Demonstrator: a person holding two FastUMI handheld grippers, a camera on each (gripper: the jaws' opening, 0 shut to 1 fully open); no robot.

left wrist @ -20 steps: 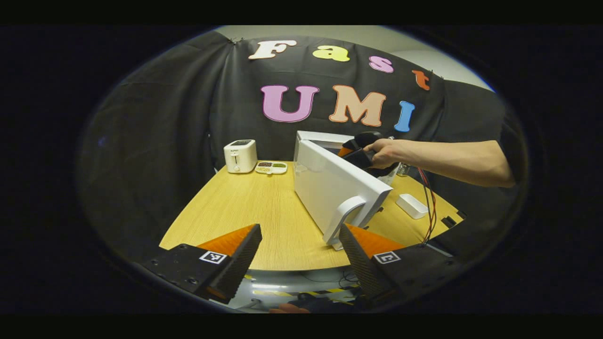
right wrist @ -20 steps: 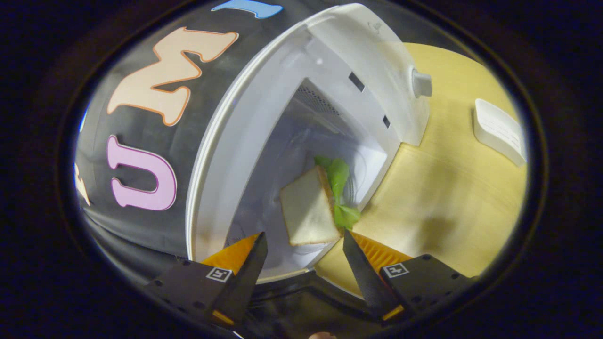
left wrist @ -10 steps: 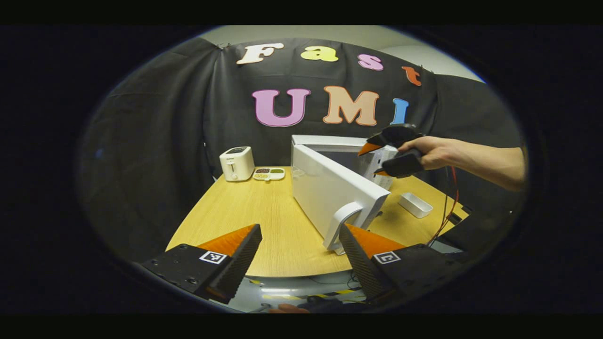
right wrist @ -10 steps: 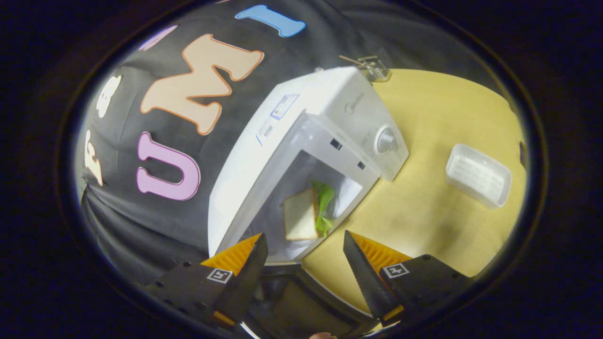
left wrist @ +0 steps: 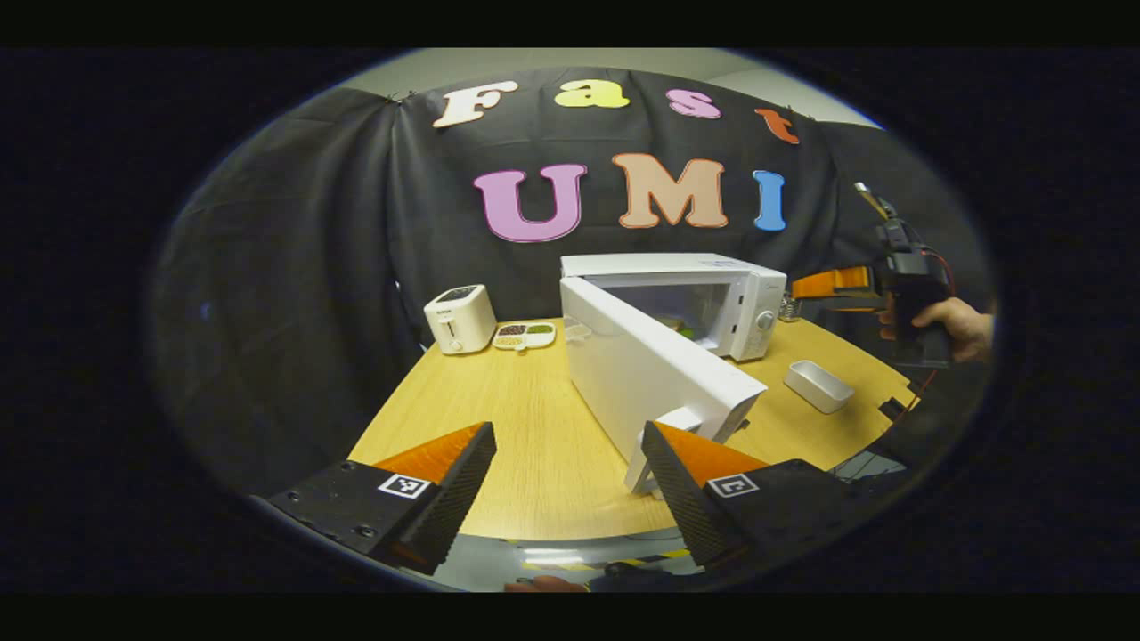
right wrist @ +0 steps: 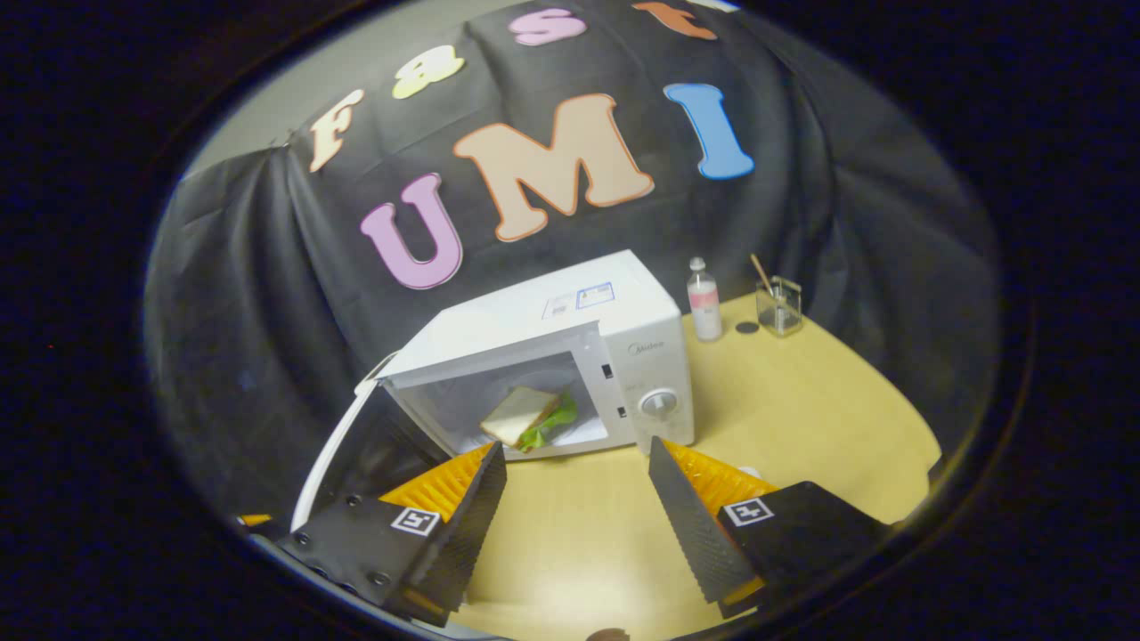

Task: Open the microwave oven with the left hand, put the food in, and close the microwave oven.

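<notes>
since the sandwich (right wrist: 525,418) already lies inside the microwave (right wrist: 570,356), what remains, as i judge it, is closing the door (left wrist: 655,374). the left gripper (left wrist: 570,481) hangs at the table's near edge with its jaws spread wide and nothing between them; its right finger sits just beside the door handle (left wrist: 655,445). to do this well, i would set a finger flat against the outer face of the door near the handle, far from the hinge, and push in a smooth arc until it latches, without jolting the microwave along the table (left wrist: 499,418). the right gripper (right wrist: 574,499) should keep out of the door's sweep; its jaws are also spread and hold nothing.

compared with a second ago, the right gripper, then at the mouth of the cavity with the sandwich close before it, has pulled well back and to the side. the sandwich stays where it was. the door is open as before, and the left gripper has barely shifted.
</notes>
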